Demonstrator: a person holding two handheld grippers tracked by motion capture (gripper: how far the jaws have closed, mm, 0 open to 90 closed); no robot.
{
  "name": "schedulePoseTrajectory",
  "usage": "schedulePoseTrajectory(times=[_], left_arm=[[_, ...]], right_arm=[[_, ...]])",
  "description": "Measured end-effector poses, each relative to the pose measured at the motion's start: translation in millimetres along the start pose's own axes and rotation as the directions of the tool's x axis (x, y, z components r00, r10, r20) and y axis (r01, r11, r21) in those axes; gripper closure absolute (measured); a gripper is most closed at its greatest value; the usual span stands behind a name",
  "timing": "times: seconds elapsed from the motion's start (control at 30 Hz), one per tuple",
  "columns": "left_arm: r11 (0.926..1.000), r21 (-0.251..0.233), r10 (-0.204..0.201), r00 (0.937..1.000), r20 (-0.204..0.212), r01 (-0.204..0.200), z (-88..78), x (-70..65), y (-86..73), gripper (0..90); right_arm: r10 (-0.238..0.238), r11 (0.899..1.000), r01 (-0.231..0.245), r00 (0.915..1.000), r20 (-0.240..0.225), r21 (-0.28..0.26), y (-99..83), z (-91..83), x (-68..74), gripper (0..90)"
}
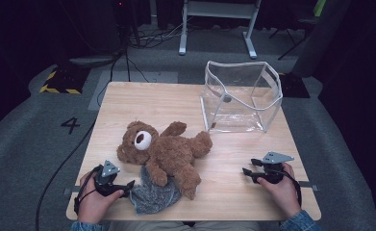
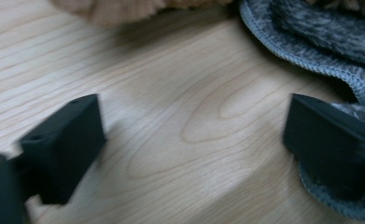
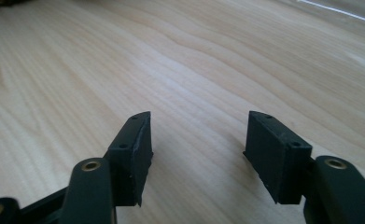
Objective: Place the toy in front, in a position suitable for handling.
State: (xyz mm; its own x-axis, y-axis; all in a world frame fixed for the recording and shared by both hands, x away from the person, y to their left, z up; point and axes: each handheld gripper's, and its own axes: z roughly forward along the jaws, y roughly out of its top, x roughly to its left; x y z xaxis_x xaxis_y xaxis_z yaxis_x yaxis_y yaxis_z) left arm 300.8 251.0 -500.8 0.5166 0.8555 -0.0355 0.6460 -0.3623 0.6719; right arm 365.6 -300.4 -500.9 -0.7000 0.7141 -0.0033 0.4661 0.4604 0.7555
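A brown teddy bear (image 1: 169, 151) lies on its back in the middle of the wooden table (image 1: 142, 101), head to the left. A grey fuzzy cloth (image 1: 152, 195) lies under its lower body near the front edge. My left gripper (image 1: 128, 185) rests at the cloth's left edge. In the left gripper view this gripper (image 2: 194, 126) is open over bare wood, with its right jaw against the grey cloth (image 2: 311, 32) and the bear's fur (image 2: 124, 7) just ahead. My right gripper (image 1: 250, 167) sits at the front right. It (image 3: 199, 128) is open with only bare wood between its jaws.
A clear plastic zip bag (image 1: 241, 96) with white piping stands open at the table's back right. A person's hands hold both grippers from the front edge. Cables and a white desk frame (image 1: 219, 24) lie on the floor beyond the table.
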Motion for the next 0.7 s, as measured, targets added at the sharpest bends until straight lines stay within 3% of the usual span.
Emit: schedulePoseTrajectory(times=[0.07, 0.13, 0.3, 0.43, 0.53, 0.63, 0.7], left_arm=[[0.9994, 0.011, -0.033, 0.9995, 0.005, 0.033, -6.0, 2.1, -1.4, 22.5], [0.9975, -0.011, -0.070, 0.9975, 0.005, 0.070, -11.3, 2.7, -2.7, 23.4], [0.9940, -0.052, -0.096, 0.9954, 0.010, 0.096, -25.6, 1.0, -4.7, 26.7], [0.9930, -0.057, -0.103, 0.9946, 0.010, 0.104, -36.1, -2.9, -9.7, 26.7], [0.9925, -0.050, -0.111, 0.9938, 0.000, 0.111, -42.3, -4.6, -13.3, 26.6], [0.9905, -0.051, -0.128, 0.9918, 0.006, 0.128, -47.5, -5.3, -14.8, 26.6], [0.9902, -0.058, -0.127, 0.9919, 0.005, 0.127, -49.9, -5.7, -14.1, 26.8]], right_arm=[[-0.013, 1.000, 0.013, 0.9999, -0.008, -0.012, 3.5, -3.9, 3.7, 40.2], [-0.024, 0.999, 0.023, 0.9993, -0.029, -0.038, 9.7, -9.7, 8.7, 41.3], [-0.055, 0.997, 0.049, 0.9936, -0.099, -0.058, 24.6, -19.7, 21.9, 42.8], [-0.087, 0.993, 0.073, 0.9818, -0.169, -0.093, 41.0, -24.7, 36.6, 44.1], [-0.133, 0.986, 0.104, 0.9630, -0.234, -0.132, 57.7, -27.2, 53.2, 44.1], [-0.187, 0.976, 0.142, 0.9340, -0.305, -0.162, 75.8, -27.6, 72.8, 43.7], [-0.217, 0.970, 0.162, 0.9103, -0.352, -0.180, 86.8, -27.4, 88.0, 43.4]])
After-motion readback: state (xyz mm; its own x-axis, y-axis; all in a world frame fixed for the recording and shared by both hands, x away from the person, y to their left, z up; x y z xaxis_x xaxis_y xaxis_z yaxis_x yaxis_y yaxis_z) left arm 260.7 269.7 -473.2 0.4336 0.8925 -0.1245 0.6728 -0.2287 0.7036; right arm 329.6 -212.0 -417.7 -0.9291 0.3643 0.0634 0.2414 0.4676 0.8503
